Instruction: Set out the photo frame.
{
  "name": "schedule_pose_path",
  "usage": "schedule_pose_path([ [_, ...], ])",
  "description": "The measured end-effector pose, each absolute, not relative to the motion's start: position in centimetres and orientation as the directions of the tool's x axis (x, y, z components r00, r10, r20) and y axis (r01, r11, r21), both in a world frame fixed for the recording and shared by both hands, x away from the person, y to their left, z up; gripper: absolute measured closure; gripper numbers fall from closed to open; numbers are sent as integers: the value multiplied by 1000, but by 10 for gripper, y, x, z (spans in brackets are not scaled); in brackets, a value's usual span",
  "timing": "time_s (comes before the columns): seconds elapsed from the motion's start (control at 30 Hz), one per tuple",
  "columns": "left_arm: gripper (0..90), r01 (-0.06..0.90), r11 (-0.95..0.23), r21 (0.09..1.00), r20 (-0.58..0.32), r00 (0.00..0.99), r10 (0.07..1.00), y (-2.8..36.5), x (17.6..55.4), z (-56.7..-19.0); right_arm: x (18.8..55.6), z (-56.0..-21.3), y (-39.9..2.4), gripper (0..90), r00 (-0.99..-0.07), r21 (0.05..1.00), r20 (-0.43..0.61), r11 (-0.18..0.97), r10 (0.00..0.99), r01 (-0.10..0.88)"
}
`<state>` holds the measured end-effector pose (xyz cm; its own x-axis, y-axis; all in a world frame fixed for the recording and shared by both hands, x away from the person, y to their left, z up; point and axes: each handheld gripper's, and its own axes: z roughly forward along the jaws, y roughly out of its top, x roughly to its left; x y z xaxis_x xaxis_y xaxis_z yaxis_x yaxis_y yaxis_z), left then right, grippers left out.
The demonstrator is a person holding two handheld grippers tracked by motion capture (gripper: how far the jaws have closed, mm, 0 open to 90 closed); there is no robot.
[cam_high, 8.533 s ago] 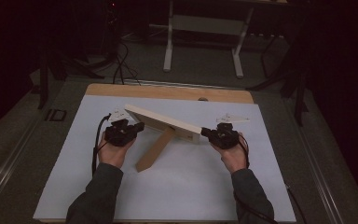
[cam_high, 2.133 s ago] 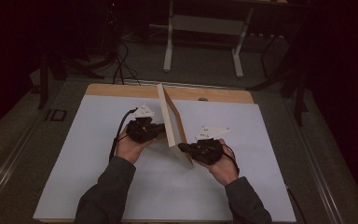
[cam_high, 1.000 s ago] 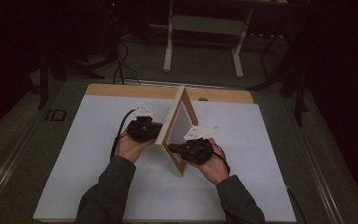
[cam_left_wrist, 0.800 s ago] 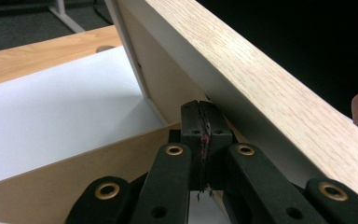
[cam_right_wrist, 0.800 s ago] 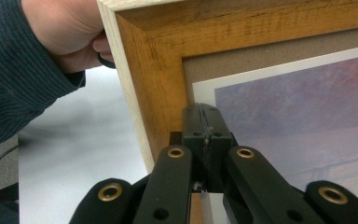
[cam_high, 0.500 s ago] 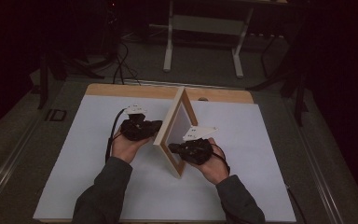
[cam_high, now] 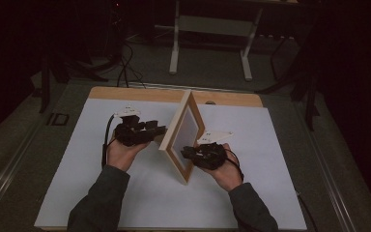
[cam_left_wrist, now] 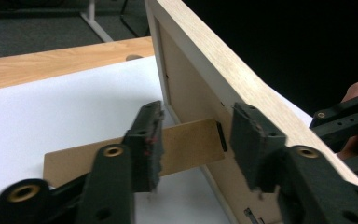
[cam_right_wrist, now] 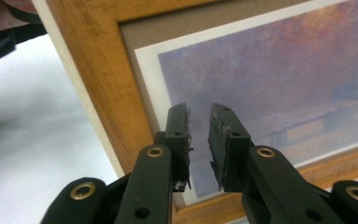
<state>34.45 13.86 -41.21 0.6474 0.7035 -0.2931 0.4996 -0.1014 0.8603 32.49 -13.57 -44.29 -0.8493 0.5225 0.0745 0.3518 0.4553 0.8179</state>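
- The step in hand looked like standing a picture frame (cam_high: 179,137) up on the table (cam_high: 77,164): it stood near upright on its lower edge at the table's middle, between the two grippers.
- The left gripper (cam_left_wrist: 193,140) sat behind the frame. Its jaws had just been opening and stood apart, with the prop leg (cam_left_wrist: 121,156) between them but not pinched.
- The right gripper (cam_right_wrist: 199,140) faced the front. Its jaws had just been opening too; a narrow gap showed between them and nothing was in it.
- Next, I judged, both hands should back off slowly and watch whether the leg bears the frame; a tilt would call for a quick re-grip.
- The frame was pale, grained wood, flat-edged and rectangular; its back was brown board, the leg a thin strip of the same. The print showed soft purple and blue. The table was covered with a smooth white sheet.
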Motion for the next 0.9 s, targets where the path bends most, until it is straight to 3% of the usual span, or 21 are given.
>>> schedule_pose_path([
  [0.27, 392, 499, -55, 865, -334, 652, 681, 139, 335, -407, 326, -446, -142, 732, -835, 815, 81, 446, 544, 370],
  [0.5, 339, 494, -26, 869, -352, 654, 670, 137, 327, -405, 327, -450, -145, 725, -828, 811, 88, 443, 554, 382],
  [0.9, 257, 488, -108, 866, -309, 692, 652, 114, 313, -411, 329, -451, -152, 717, -813, 810, 98, 429, 573, 400],
])
